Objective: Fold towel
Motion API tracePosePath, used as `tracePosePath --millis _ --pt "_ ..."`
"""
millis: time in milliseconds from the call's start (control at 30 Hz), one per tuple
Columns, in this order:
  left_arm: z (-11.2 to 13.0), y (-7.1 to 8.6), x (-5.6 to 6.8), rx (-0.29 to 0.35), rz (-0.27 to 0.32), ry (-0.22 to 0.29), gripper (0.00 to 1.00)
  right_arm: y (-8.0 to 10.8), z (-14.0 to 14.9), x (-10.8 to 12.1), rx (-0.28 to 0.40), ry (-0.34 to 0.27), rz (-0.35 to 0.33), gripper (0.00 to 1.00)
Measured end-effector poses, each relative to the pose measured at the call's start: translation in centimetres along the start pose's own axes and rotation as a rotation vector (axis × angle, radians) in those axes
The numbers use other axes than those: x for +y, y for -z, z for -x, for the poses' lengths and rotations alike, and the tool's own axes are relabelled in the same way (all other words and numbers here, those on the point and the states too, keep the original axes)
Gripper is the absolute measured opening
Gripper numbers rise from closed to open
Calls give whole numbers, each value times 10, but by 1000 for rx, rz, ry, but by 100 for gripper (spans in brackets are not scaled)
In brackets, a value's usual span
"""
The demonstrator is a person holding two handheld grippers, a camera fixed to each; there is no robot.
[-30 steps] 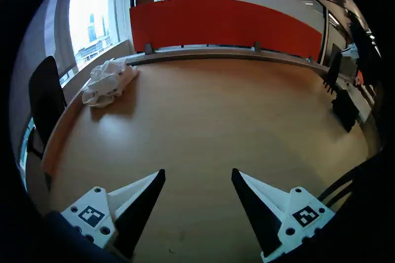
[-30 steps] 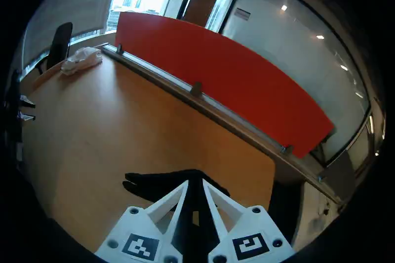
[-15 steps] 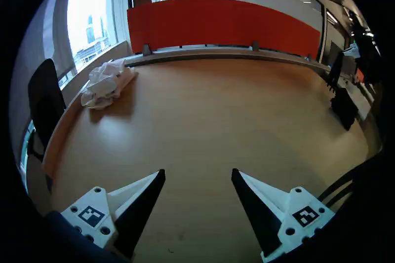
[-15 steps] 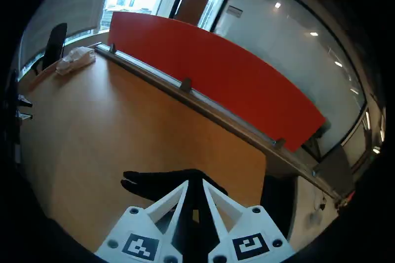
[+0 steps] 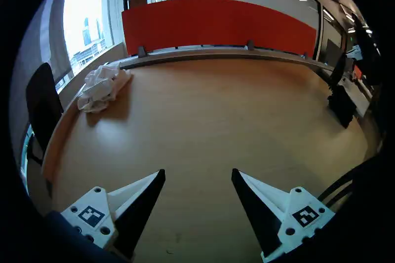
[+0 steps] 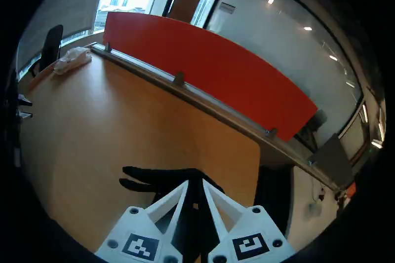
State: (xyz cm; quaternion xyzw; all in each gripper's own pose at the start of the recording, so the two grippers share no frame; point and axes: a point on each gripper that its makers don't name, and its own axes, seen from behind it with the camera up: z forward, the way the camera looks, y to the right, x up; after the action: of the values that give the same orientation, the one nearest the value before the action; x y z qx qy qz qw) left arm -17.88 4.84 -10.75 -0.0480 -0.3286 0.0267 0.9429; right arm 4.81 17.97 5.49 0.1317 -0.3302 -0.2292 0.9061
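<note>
Two grippers hover over a wooden bench (image 5: 212, 110): the left gripper (image 5: 197, 171) has its fingers (image 5: 143, 199) spread wide, the right gripper (image 6: 195, 182) has its fingers closed together. A crumpled white towel (image 5: 101, 88) lies at the bench's far left edge, well apart from both.
</note>
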Motion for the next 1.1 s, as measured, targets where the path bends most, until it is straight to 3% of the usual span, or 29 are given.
tracePosePath --millis 500,867,1100 --pt "-2 1 4 -3 14 -18 100 31 61 -2 -55 -55 25 5" --pt "-2 1 6 -3 18 -25 100 39 97 6 -96 -68 47 5" --pt "0 1 7 -9 17 -29 100 39 100 12 -96 -72 55 5"
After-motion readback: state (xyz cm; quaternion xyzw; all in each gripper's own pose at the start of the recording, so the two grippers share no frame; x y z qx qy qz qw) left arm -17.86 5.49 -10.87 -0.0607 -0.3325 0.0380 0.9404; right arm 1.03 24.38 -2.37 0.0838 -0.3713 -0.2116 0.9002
